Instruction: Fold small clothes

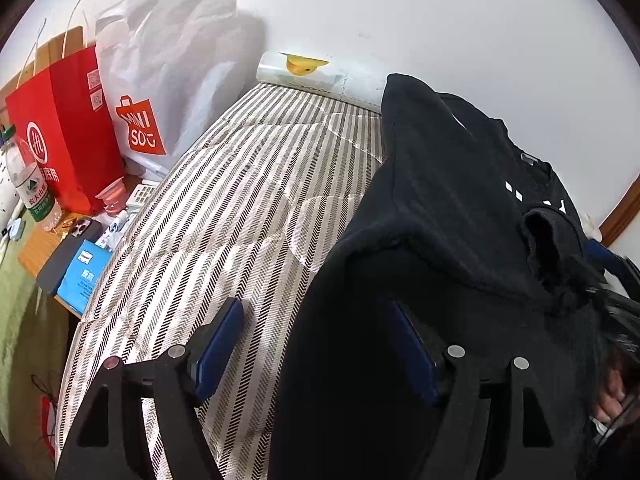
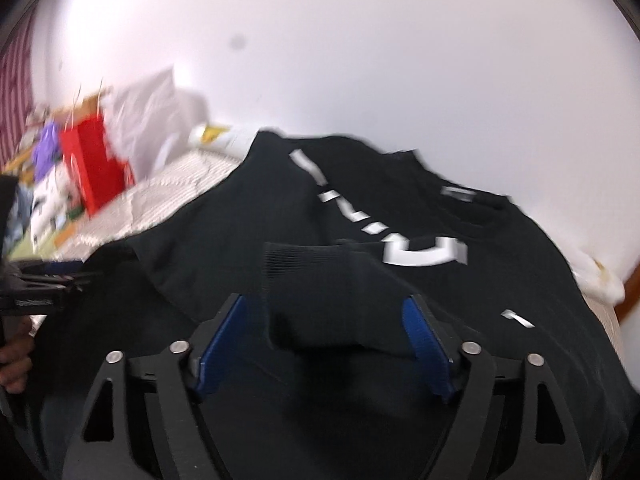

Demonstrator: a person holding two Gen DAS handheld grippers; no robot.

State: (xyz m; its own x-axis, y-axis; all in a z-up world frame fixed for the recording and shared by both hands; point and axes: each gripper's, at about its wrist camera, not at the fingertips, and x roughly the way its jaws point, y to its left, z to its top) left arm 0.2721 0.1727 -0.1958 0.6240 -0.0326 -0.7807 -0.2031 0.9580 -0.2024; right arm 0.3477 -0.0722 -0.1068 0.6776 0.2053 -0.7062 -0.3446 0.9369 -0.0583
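Black sweatshirt (image 1: 460, 208), white lettering: lies on the striped bedcover (image 1: 240, 200), filling the 3 to 6 o'clock part of the left wrist view. Left gripper (image 1: 316, 344): jaws wide, nothing between them, one finger over the bedcover, one over the garment. Right gripper (image 2: 328, 340): jaws wide, a ribbed cuff (image 2: 312, 280) lying loose between them. Red paper bag (image 1: 64, 132), white shopping bag (image 1: 168, 80): 10 o'clock, beside the bed.

One black sweatshirt (image 1: 460, 216), two shopping bags (image 1: 68, 128), one water bottle (image 1: 30, 184), one phone (image 1: 68, 252), two hand-held grippers (image 1: 316, 344).
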